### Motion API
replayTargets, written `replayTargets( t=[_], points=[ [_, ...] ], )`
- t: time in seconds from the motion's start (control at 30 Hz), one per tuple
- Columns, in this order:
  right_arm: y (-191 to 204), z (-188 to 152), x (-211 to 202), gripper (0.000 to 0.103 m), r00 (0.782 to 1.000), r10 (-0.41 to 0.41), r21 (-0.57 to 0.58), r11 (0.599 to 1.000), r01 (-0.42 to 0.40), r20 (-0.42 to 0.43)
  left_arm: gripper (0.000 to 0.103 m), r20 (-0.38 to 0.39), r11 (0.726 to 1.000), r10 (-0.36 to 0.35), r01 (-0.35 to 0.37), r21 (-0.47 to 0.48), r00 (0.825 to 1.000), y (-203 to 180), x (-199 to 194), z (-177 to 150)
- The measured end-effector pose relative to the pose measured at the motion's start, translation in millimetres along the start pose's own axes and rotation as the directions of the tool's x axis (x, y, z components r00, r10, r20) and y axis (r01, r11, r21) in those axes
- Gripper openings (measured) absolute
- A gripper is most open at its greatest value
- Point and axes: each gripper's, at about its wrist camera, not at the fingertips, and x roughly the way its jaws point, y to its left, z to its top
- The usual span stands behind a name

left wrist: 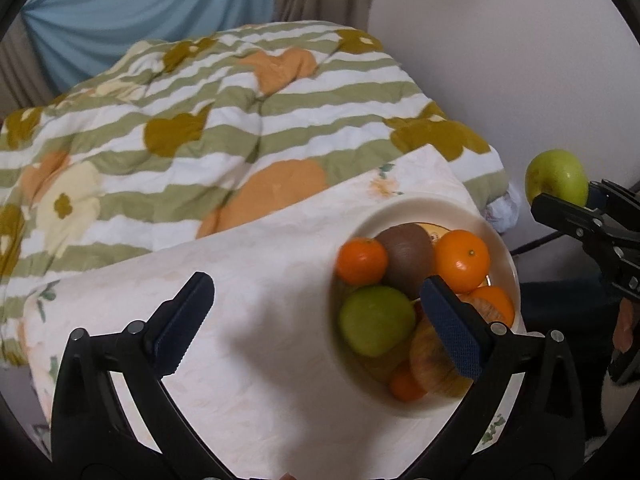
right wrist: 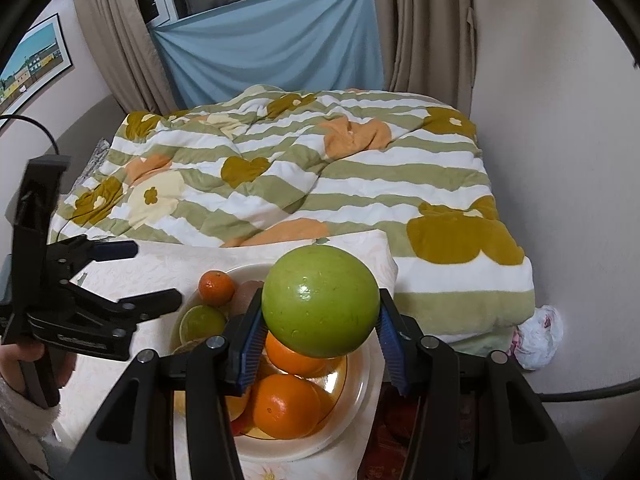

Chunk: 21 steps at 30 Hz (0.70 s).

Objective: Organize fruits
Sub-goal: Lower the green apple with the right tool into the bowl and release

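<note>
On the left, I see my left gripper (left wrist: 316,324) with its jaws spread wide and nothing between them, above the white cloth-covered table (left wrist: 248,360) beside the cream round bowl (left wrist: 506,256) of oranges, a kiwi and a green apple. To the right, my right gripper (right wrist: 320,344) clamps a shiny round green apple (right wrist: 321,301) over that bowl.

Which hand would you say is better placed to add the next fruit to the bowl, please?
Right: the right gripper already clamps a green apple just above the bowl, while the left gripper is open and empty.
</note>
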Motion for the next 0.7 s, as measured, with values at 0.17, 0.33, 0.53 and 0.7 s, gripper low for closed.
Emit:
replayTargets(
  t=[0.17,0.33,0.53,0.7],
  points=[
    [2.4,10.3,14.8,0.047,0.999,0.025,-0.032,0.999,-0.026,-0.027,0.103,0.007,0.997,0.037,-0.036,-0.066,0.999,22.3,-18.9,-11.3],
    [4.5,14.3,35.8,0.047,0.997,0.065,-0.069,0.995,-0.069,-0.047,0.103,0.015,0.988,0.094,-0.091,-0.127,0.995,42.9,-33.3,-30.1],
    [10.4,10.7,62.4,0.047,0.994,0.087,-0.131,0.987,-0.096,-0.069,0.103,-0.009,0.967,0.161,-0.159,-0.199,0.987,63.3,-42.1,-54.6],
    [13.6,7.5,73.5,0.047,0.994,0.072,-0.179,0.98,-0.085,-0.077,0.103,-0.034,0.949,0.183,-0.185,-0.255,0.983,74.0,-46.7,-72.9]
  ],
)
